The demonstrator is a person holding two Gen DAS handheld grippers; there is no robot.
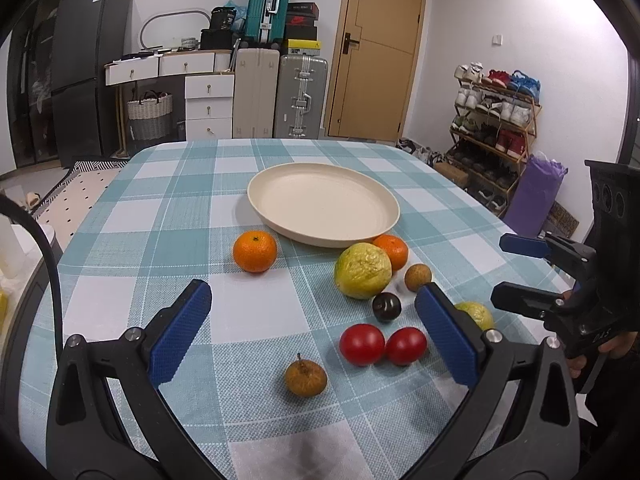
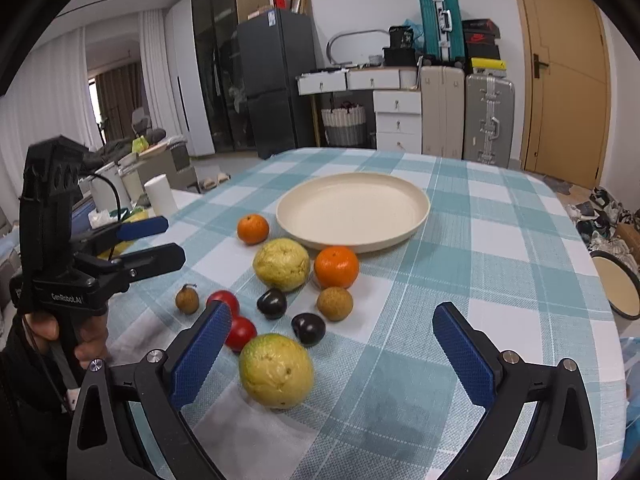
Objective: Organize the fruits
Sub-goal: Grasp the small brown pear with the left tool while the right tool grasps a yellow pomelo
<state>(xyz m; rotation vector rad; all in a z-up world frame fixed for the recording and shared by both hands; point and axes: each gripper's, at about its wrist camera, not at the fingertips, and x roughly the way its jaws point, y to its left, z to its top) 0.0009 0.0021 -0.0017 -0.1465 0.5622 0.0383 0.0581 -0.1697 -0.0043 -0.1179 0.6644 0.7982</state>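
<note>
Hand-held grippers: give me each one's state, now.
Left hand-held gripper: open, holding nothing.
Right hand-held gripper: open, holding nothing.

Right claw point(image 2: 332, 344) spread wide above guava point(image 2: 276, 370); plate point(image 2: 416, 216) bare.

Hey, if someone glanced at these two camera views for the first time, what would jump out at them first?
Probably the empty cream plate in the middle of the checked tablecloth, with bright fruit scattered just in front of it: oranges, red tomatoes and a big yellow-green fruit nearest the right camera. Then the blue-padded left gripper and right gripper, both open and holding nothing.
</note>
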